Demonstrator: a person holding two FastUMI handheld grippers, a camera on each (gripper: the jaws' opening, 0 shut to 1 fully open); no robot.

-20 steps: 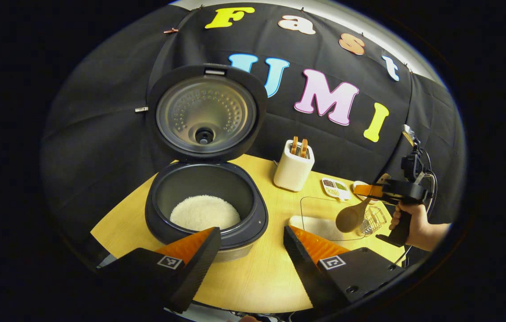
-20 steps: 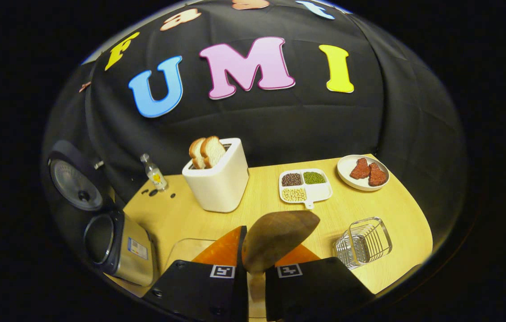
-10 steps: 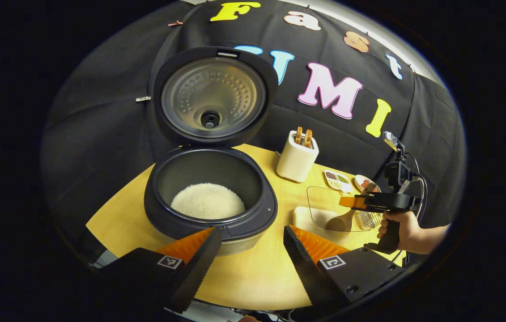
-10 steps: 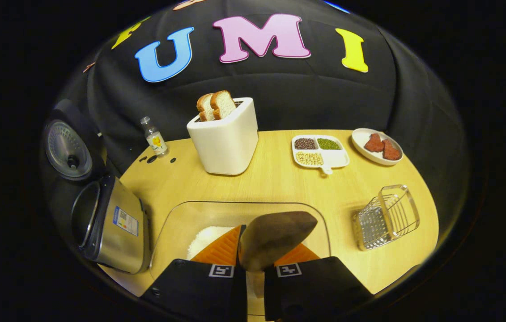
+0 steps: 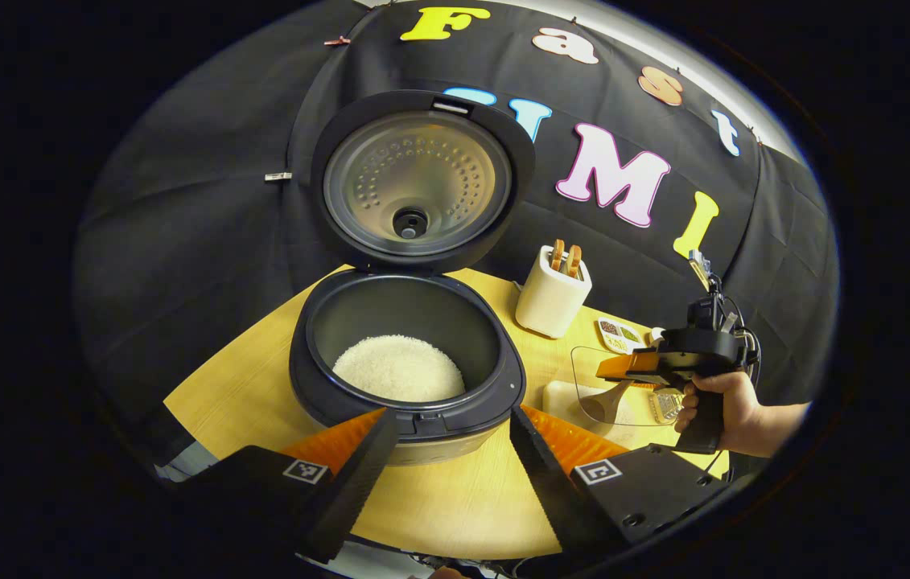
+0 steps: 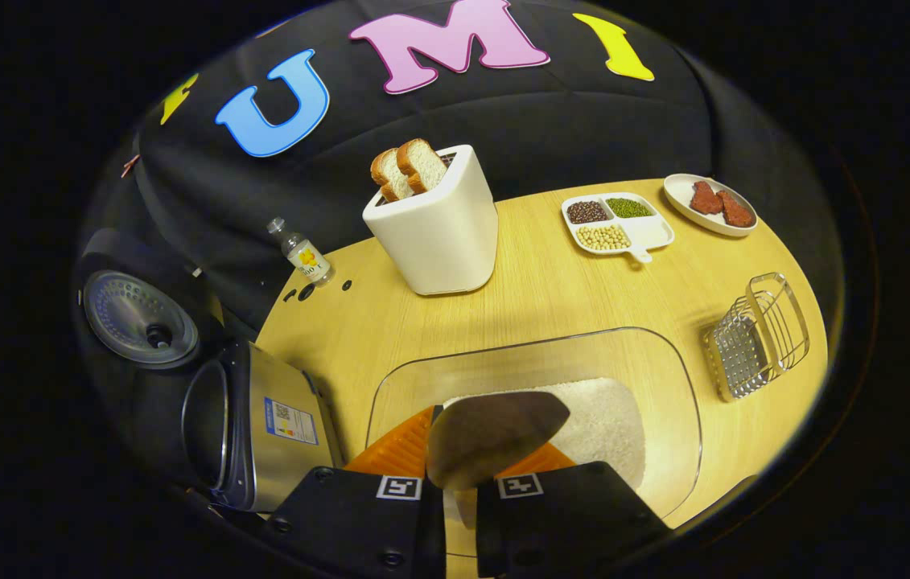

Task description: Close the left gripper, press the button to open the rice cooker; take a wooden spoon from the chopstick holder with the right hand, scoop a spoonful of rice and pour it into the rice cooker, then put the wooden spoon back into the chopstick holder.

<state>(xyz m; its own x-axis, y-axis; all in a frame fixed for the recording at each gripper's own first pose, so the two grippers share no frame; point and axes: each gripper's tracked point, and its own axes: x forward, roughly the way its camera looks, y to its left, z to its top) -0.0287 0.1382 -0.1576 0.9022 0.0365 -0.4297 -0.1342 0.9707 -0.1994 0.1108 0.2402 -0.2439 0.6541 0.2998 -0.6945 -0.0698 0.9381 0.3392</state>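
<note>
Scooping's the risky bit: rice cooker (image 5: 406, 378) sits open at the table's (image 6: 551, 297) left edge, left gripper (image 5: 446, 450) spread empty, right gripper (image 6: 459, 474) pinching the wooden spoon (image 6: 495, 434) over the clear rice tray (image 6: 664, 378), probably spilling if tilted.

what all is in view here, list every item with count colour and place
rice cooker: 1, dark, table's left, lid up, white rice inside
wooden spoon: 1, brown, over the rice container
rice container: 1, clear, front of table, white rice inside
toaster: 1, white, rear centre, two bread slices
small bottle: 1, clear, rear left
divided dish: 1, white, beans
plate: 1, white, red pieces
wire holder: 1, metal, right edge
table: 1, light wood
left gripper: open
right gripper: shut on spoon
hand: 1, holding right gripper
</note>
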